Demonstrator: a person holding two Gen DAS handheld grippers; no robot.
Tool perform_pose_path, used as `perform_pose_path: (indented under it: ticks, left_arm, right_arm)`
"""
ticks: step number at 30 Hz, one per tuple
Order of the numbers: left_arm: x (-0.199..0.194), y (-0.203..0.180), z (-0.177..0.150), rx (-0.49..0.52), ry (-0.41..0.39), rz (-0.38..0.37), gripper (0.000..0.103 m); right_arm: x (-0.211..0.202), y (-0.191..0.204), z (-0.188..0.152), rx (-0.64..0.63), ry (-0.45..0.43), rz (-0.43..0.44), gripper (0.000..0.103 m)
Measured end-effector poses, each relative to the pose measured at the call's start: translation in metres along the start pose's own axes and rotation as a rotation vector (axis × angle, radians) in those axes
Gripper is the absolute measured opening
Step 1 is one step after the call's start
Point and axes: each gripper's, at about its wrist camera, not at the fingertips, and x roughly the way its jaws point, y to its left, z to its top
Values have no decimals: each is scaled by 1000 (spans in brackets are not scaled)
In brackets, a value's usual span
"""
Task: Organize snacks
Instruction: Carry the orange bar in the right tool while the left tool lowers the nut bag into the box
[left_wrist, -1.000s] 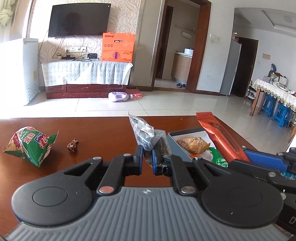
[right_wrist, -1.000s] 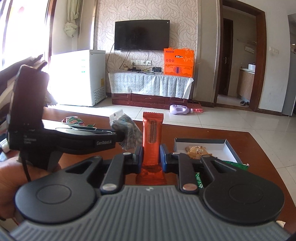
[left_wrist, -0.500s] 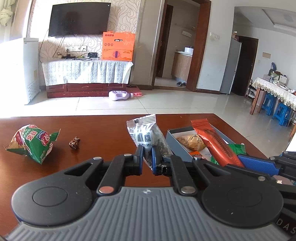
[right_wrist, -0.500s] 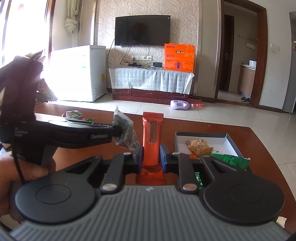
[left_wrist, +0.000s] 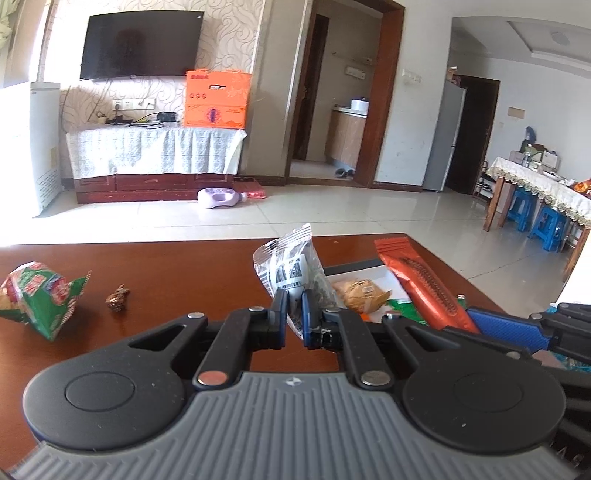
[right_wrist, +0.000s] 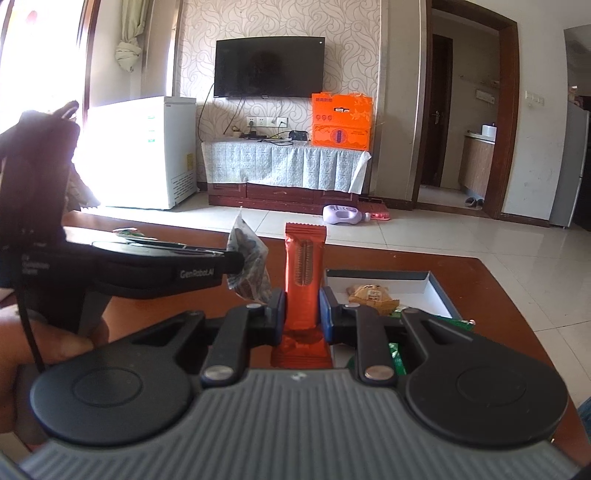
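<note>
A broad table of glossy red-brown wood fills the lower half of both views, its polished top catching window glare. Toward its right end sits a shallow rectangular box with dark grey outer walls and a white inside; in it lie a crinkled tan snack pack and a flat green packet. On the left part of the table, well apart from the box, rests a puffy green and red snack bag with serrated ends, and just beside it a small twisted brown candy. The right gripper is clenched on a long, flat orange bar wrapper with a zigzag top edge, holding it upright above the table's near edge beside the box. The left gripper pinches the lower corner of a small, crumpled clear packet with dark contents and a printed white label, raised above the table just left of the box. A hand grips the left tool's black handle.
</note>
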Motion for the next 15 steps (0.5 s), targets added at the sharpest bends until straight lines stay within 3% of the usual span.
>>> perform_pose_path:
  ticks: [15]
  left_arm:
    - [33, -67, 12, 74, -2, -73, 9]
  right_arm:
    - [-7, -45, -10, 37, 4, -101, 22]
